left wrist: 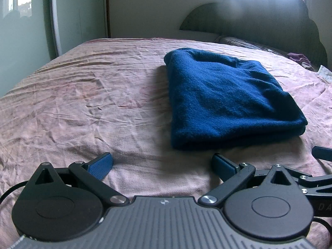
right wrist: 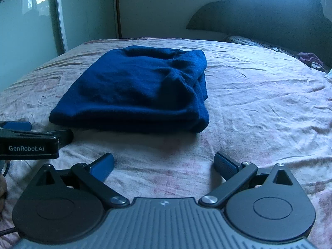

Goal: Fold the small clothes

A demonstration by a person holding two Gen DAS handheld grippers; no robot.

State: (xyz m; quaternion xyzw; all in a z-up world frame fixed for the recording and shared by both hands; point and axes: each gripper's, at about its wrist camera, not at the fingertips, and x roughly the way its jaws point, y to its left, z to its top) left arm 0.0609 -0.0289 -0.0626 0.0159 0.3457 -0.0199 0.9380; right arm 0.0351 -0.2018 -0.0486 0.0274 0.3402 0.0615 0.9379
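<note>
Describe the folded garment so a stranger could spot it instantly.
Start at the bed with the wrinkled pink sheet and its dark scalloped headboard. Mid-bed lies the dark blue fleece garment, folded into a thick rectangle. It is the only neat, solid-blue item; the purple clothes by the headboard are crumpled.

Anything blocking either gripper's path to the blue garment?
Nothing visible. The left gripper and right gripper are both open, just short of the folded blue garment, with only bare pink bedsheet between their fingers and its near edge.
</note>
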